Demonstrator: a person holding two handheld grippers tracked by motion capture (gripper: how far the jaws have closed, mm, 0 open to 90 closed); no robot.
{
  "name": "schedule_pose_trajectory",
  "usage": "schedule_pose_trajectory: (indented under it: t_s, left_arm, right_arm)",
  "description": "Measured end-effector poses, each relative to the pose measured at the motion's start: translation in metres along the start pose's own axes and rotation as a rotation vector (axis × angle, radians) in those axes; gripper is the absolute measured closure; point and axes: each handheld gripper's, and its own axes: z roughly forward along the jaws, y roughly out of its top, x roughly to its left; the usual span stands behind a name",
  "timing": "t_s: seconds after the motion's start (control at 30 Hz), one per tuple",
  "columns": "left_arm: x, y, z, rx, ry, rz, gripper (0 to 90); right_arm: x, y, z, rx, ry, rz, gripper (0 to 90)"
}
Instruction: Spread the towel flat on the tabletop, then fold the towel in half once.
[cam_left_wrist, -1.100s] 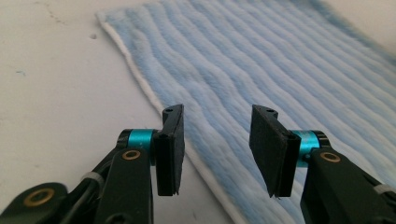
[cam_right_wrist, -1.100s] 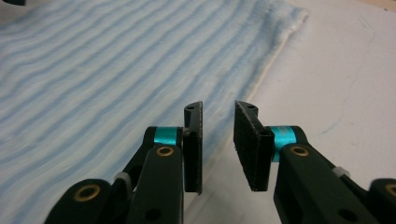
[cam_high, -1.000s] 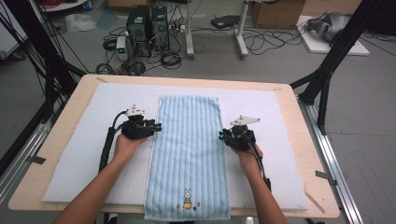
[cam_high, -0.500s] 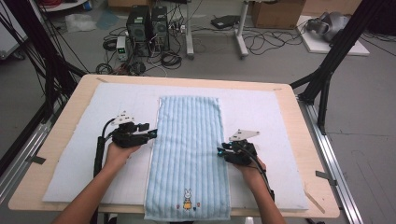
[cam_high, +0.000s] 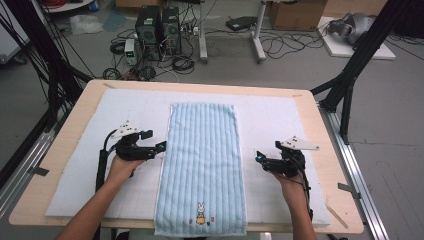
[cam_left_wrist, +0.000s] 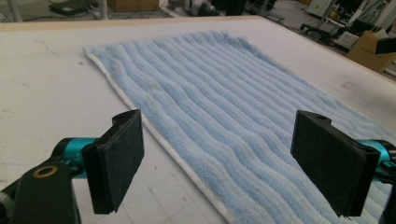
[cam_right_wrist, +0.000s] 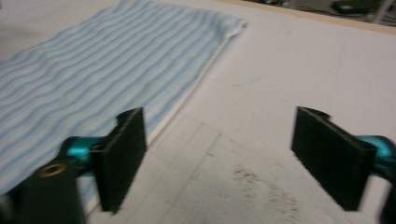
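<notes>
High view: blue striped towel (cam_high: 202, 167) flat lengthwise on white mat (cam_high: 270, 120), near end overhanging table edge; left gripper (cam_high: 161, 146) at towel's left edge, right gripper (cam_high: 258, 158) just off right edge; both jaws just opened wide, empty; right gripper view blurred.

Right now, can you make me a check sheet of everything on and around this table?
Surface: wooden table covered by a white mat with faint marks.
Job's things: blue striped towel lying flat and long down the middle, a small bunny picture near the person's end.
Clutter: nothing seen on the mat.
Grippers: left gripper at the towel's left edge, jaws just opened, nothing between them; right gripper off the towel's right edge over bare mat, jaws just opened, nothing between them.
Cables: one black cable trails from the left gripper.
Surroundings: computer towers, loose floor cables, cardboard box, black frame legs.
</notes>
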Motion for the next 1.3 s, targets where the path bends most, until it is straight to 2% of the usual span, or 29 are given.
schedule_pose_trajectory:
  t_s: [0.13, 0.27, 0.43, 0.67, 1.0, 1.17, 1.2, 1.3]
  left_arm:
    - [0.002, 0.001, -0.003, -0.011, -0.005, -0.008, 17.8]
    - [0.001, 0.003, -0.006, -0.02, 0.004, 0.005, 17.8]
    - [0.001, 0.004, -0.007, -0.02, 0.016, -0.001, 17.8]
    - [0.003, 0.002, -0.005, -0.005, 0.012, -0.011, 17.8]
    - [0.004, 0.002, -0.002, -0.006, 0.014, -0.025, 17.8]
    - [0.006, 0.005, 0.004, 0.014, 0.05, -0.025, 17.9]
    - [0.006, 0.007, 0.006, 0.013, 0.068, -0.025, 18.5]
    - [0.009, 0.013, 0.016, 0.029, 0.073, -0.028, 26.6]
  right_arm:
    - [-0.002, 0.002, 0.0, -0.02, 0.01, 0.0, 10.6]
    - [0.001, 0.002, 0.003, -0.015, 0.004, -0.019, 10.6]
    - [0.005, 0.003, 0.006, -0.009, 0.024, -0.045, 10.6]
    - [0.002, 0.003, 0.005, -0.011, 0.021, -0.015, 10.6]
    - [0.006, 0.004, 0.009, 0.001, 0.036, -0.025, 10.6]
    - [0.006, 0.005, 0.009, -0.001, 0.045, -0.021, 10.6]
    - [0.006, 0.005, 0.01, 0.0, 0.046, -0.018, 10.6]
    - [0.007, 0.005, 0.013, 0.009, 0.056, -0.021, 10.6]
